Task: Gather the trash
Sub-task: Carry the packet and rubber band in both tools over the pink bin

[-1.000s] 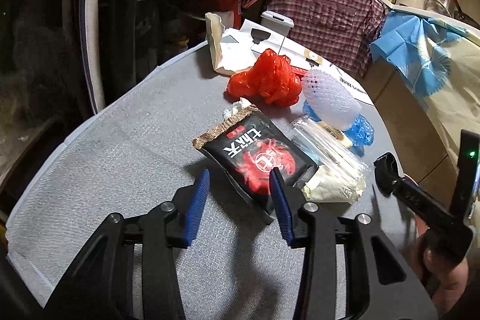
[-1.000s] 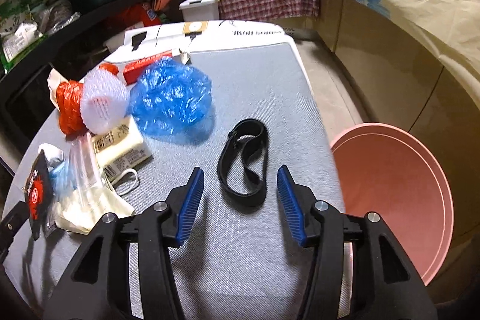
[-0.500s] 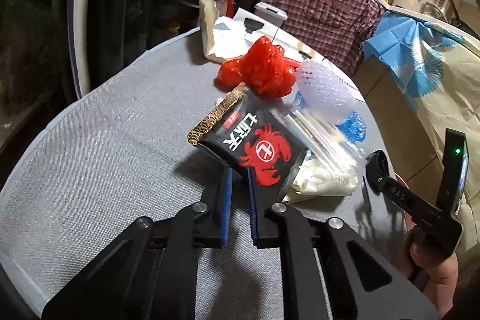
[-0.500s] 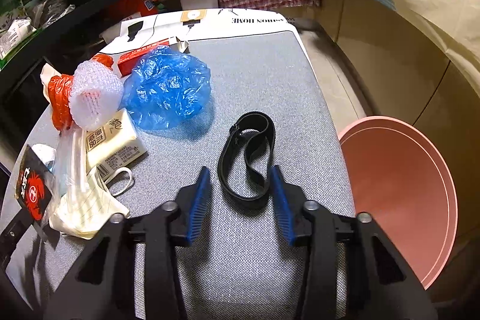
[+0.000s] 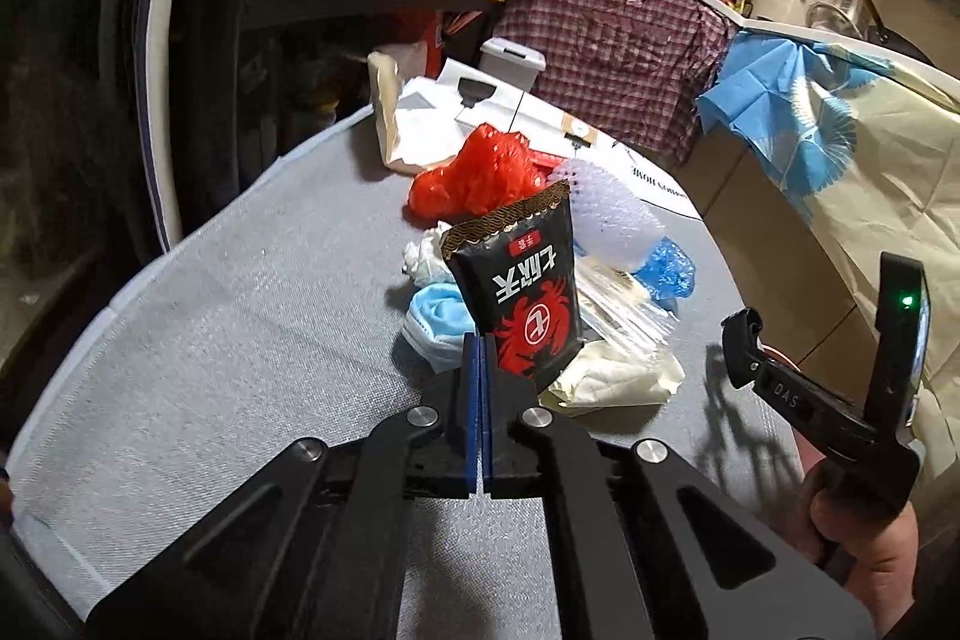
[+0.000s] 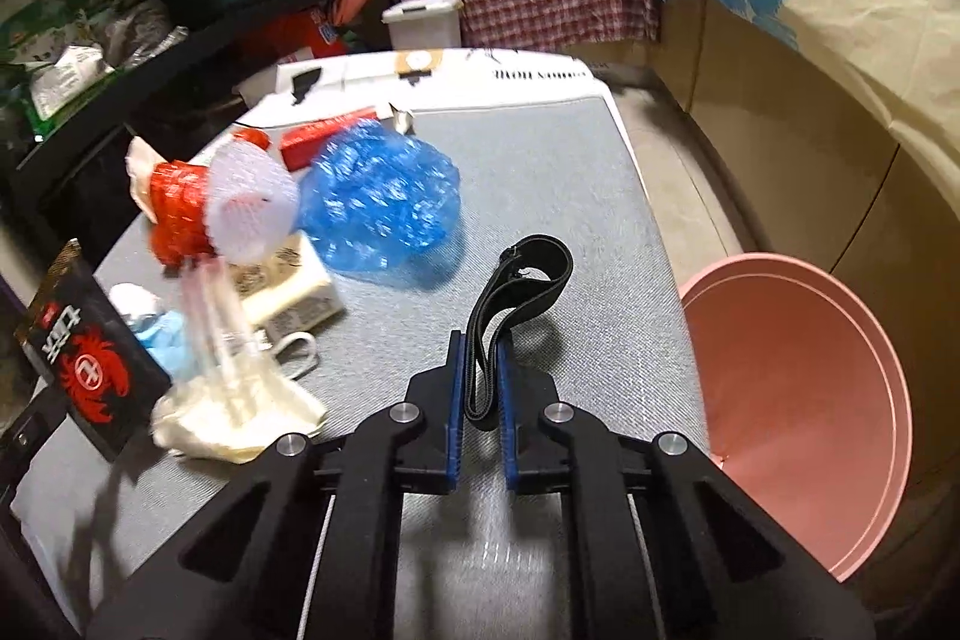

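My left gripper (image 5: 480,346) is shut on the lower edge of a black snack packet with a red crab print (image 5: 522,292) and holds it upright above the grey table (image 5: 240,340). The packet also shows in the right wrist view (image 6: 84,358). My right gripper (image 6: 480,346) is shut on a black elastic band loop (image 6: 516,280), lifting its near end off the table. A pink bin (image 6: 798,400) stands beside the table at the right.
On the table lie a red plastic bag (image 5: 480,172), a white foam net (image 5: 606,208), a crumpled blue bag (image 6: 378,196), a blue face mask (image 5: 438,316), clear wrappers and a cream bag (image 5: 612,370). A white box (image 6: 456,76) lies at the far end.
Both grippers closed. The left took hold of the black packet and raised it upright. The right closed on the black band and began lifting it.
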{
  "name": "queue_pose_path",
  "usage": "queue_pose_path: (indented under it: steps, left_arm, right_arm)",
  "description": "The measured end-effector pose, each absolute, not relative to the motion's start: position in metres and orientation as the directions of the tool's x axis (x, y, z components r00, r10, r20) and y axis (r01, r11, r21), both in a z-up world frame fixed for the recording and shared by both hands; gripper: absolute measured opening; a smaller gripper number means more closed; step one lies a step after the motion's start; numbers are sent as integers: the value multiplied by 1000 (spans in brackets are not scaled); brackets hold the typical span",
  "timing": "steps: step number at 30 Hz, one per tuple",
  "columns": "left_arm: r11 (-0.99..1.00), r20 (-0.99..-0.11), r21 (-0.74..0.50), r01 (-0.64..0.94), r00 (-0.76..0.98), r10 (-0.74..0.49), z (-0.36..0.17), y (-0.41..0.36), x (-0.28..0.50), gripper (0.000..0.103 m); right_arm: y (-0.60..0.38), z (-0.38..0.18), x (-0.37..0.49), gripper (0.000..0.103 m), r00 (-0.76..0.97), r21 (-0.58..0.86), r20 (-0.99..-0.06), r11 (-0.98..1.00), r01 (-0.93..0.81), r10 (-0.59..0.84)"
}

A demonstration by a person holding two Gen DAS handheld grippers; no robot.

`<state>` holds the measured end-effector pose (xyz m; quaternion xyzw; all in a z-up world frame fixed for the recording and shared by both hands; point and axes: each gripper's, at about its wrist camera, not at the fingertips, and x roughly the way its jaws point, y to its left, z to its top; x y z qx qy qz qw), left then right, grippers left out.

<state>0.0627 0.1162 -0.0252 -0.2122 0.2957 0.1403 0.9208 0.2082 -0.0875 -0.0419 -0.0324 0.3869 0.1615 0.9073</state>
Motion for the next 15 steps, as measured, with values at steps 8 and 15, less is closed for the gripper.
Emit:
queue_pose_path:
  steps: [8,15]
  left_arm:
    - [891,-575,-266,-367,803,159,-13,110,46,0]
    - [913,-555,-231,-337,817,161,-2,96,35,0]
  right_arm:
    - [-96,-19,175,10,679,63,-674,938,-340,292]
    - [-110,3,146,10,701,62,-642,932,-357,312]
